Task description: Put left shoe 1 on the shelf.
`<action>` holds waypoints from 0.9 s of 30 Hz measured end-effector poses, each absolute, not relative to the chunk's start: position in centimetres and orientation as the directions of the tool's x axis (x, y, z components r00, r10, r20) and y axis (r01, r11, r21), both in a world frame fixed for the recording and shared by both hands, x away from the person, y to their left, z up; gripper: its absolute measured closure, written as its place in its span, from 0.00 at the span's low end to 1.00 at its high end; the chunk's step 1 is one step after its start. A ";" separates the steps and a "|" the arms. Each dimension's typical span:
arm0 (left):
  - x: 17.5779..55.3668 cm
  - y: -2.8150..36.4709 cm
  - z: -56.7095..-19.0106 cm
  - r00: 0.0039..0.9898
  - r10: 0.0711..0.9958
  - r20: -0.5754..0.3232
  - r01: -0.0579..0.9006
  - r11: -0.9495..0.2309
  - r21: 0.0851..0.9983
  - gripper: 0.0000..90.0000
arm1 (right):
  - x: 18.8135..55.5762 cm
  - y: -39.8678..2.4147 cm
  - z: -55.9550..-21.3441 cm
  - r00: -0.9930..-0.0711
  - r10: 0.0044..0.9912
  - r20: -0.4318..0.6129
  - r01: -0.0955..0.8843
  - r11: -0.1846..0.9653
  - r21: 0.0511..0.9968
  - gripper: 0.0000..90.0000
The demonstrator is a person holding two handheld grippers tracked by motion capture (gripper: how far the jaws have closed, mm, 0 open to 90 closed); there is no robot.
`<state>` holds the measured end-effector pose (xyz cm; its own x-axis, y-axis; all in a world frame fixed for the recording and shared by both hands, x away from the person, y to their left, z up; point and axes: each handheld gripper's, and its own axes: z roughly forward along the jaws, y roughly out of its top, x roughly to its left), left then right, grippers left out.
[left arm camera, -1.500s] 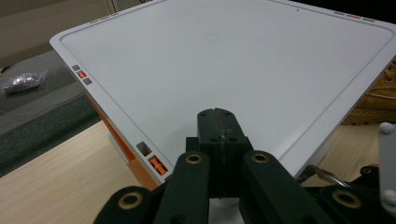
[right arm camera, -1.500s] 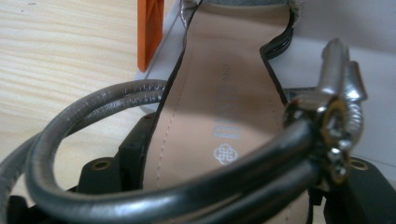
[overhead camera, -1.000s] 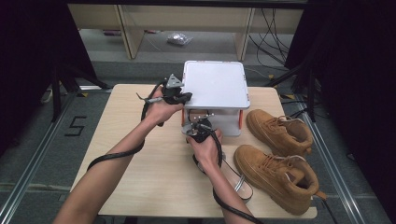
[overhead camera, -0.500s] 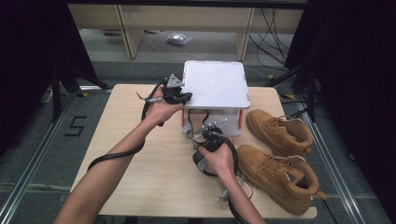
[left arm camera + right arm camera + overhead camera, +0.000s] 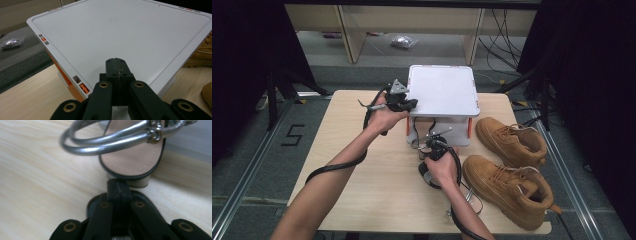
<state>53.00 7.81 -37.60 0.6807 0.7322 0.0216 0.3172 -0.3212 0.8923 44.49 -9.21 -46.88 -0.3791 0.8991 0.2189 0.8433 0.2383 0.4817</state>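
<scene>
The left hand-held gripper [image 5: 117, 65] is resting on the near left corner of the white box lid [image 5: 125, 32], its 2 jaws clenched together with nothing between them. The white box [image 5: 442, 102] is sitting at the far middle of the bench [image 5: 362, 170]. The right hand-held gripper [image 5: 119, 188] has just been closing and is now clenched; whether it pinches the dark sole under it, I cannot tell. Just ahead of its tips, a silver-strapped sandal [image 5: 130, 150] is standing on the bench in front of the box. 2 tan boots [image 5: 512, 165] are lying to the right, near the right hand [image 5: 443, 170].
</scene>
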 end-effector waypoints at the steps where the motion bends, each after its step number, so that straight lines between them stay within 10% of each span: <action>1: 53.0 7.8 -37.6 0.681 0.732 0.022 0.317 -0.321 0.892 1.00 | 44.3 -9.1 -46.7 -0.377 0.900 0.220 0.840 0.232 0.490 1.00; 27: 53.0 7.8 -37.6 0.684 0.729 0.022 0.314 -0.321 0.894 1.00 | 46.0 -9.1 -45.0 -0.387 0.905 0.179 0.751 0.197 0.630 1.00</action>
<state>53.03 7.75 -37.59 0.6841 0.7291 0.0217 0.3136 -0.3209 0.8937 45.97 -9.08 -45.02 -0.3867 0.9047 0.1788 0.7512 0.1966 0.6301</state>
